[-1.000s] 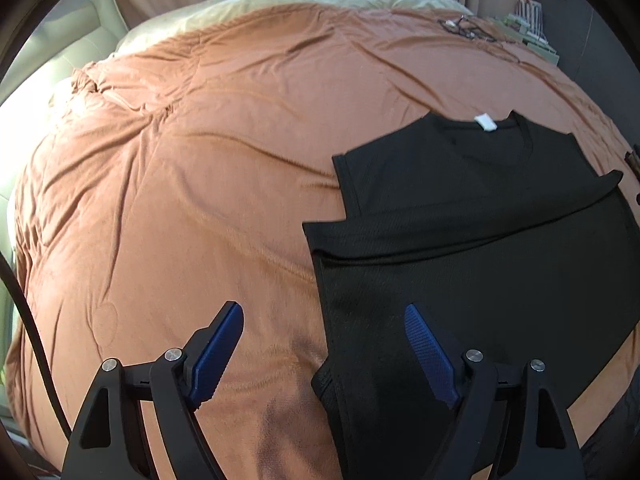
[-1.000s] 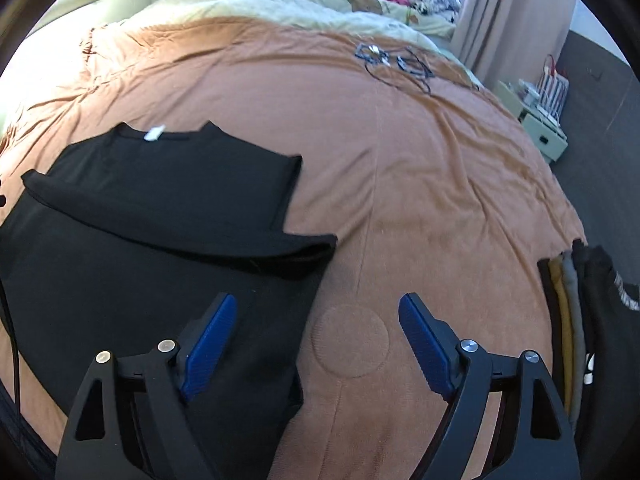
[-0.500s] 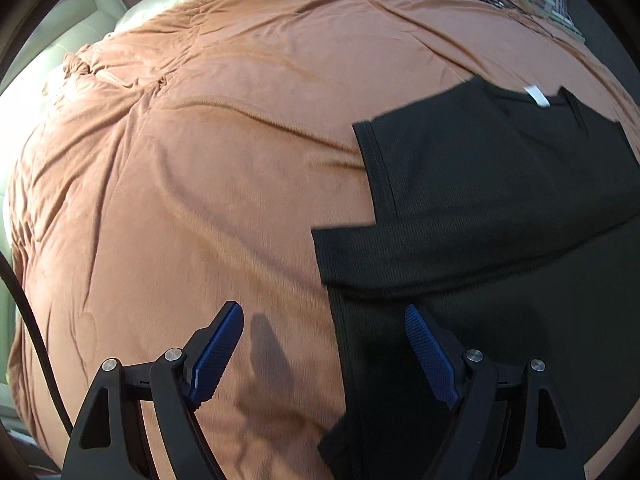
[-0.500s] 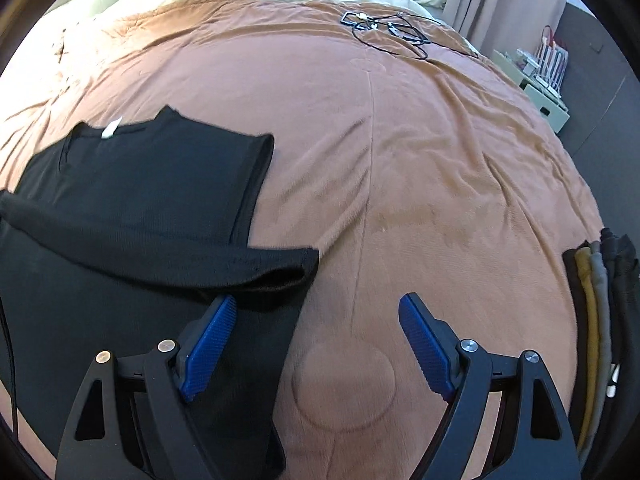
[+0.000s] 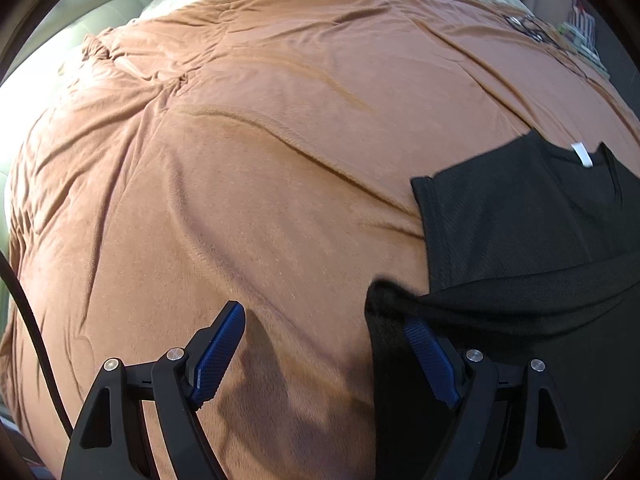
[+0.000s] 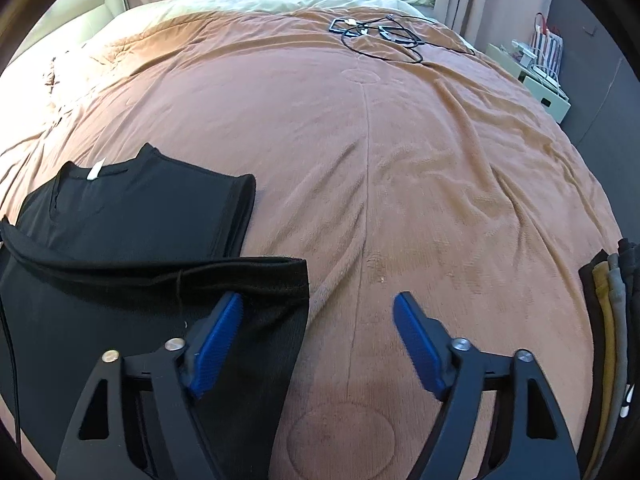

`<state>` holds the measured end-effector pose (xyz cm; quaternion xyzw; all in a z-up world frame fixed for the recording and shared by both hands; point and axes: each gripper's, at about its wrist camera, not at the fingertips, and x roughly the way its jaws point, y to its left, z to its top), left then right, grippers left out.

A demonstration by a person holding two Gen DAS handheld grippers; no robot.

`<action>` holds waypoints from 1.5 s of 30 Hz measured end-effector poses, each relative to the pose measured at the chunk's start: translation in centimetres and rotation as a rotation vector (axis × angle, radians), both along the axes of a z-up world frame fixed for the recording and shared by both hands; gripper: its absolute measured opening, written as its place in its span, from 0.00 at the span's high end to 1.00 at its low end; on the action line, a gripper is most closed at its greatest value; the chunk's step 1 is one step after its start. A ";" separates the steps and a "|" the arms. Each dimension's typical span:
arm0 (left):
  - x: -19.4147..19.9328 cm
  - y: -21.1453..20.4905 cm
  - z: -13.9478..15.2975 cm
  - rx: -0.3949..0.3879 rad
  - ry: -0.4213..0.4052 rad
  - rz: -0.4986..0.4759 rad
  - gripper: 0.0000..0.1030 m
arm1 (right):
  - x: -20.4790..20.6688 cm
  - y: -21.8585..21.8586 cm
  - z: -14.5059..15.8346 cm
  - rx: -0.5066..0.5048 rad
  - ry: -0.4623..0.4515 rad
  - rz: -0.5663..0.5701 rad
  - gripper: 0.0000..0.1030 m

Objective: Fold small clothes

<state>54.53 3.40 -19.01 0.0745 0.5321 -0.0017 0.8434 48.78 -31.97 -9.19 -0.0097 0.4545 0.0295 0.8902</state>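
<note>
A black sleeveless top (image 5: 520,240) lies on the brown bedspread (image 5: 260,160), its bottom part folded up across the middle, with a white neck label (image 5: 581,155) at the far end. My left gripper (image 5: 324,336) is open, its right finger at the top's left folded corner. In the right wrist view the top (image 6: 132,232) lies at the left. My right gripper (image 6: 318,316) is open, its left finger over the top's right folded corner.
Black cables and glasses (image 6: 380,34) lie at the far end of the bedspread (image 6: 400,160). A stack of folded clothes (image 6: 608,320) sits at the right edge. A pale bedside unit (image 6: 540,76) stands beyond the bed on the right.
Both grippers have moved forward and lower over the shirt, to the ends of the fold. Both stay open.
</note>
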 end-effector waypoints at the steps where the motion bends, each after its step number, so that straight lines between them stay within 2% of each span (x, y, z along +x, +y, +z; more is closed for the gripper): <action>1: 0.1 0.1 0.1 0.001 -0.009 0.005 0.19 | 0.0 0.0 0.0 0.005 0.003 -0.003 0.39; 4: 0.5 0.6 0.2 0.004 -0.023 0.014 0.24 | 0.1 -0.3 -0.2 0.020 0.016 -0.012 0.45; 10: 0.4 1.7 1.1 -0.071 -0.022 0.012 0.36 | -0.5 -1.1 0.7 0.094 0.003 -0.009 0.48; 14: 0.2 2.4 2.0 -0.127 -0.034 0.024 0.44 | -0.6 -2.0 1.3 0.190 -0.010 -0.001 0.52; 18: 0.3 2.5 2.4 -0.191 -0.037 0.024 0.45 | -0.3 -2.3 0.7 0.237 0.000 0.016 0.53; 22: 0.7 1.5 1.2 -0.202 -0.008 0.019 0.45 | 0.7 -2.2 -0.9 0.243 0.040 0.027 0.63; 25: 1.2 0.8 -0.1 -0.218 0.021 0.018 0.54 | 1.3 -2.5 -1.9 0.257 0.071 0.006 0.76; 26: 1.2 0.5 -0.4 -0.220 0.022 0.015 0.56 | 1.4 -2.9 -1.9 0.273 0.067 0.000 0.85; 28: 1.2 0.1 -0.3 -0.212 0.007 0.007 0.67 | 1.6 -3.4 -1.5 0.300 0.062 -0.006 0.95; 29: 1.1 -0.1 -0.3 -0.227 0.008 -0.007 0.83 | 1.6 -3.7 -1.3 0.303 0.054 -0.010 0.97; 30: 1.1 -0.3 -0.1 -0.237 0.012 -0.018 0.92 | 1.5 -4.0 -1.0 0.303 0.042 -0.011 0.97; 34: 0.9 -0.6 1.1 -0.195 -0.025 -0.042 0.95 | 0.9 -3.6 0.2 0.287 0.002 0.008 0.98; 38: 1.0 0.1 2.5 -0.215 -0.056 -0.023 0.95 | 0.5 -3.0 1.4 0.267 -0.029 0.018 0.98; 45: 2.1 -0.2 4.1 -0.194 -0.107 -0.012 0.95 | 1.3 -2.4 2.2 0.250 -0.066 -0.009 0.98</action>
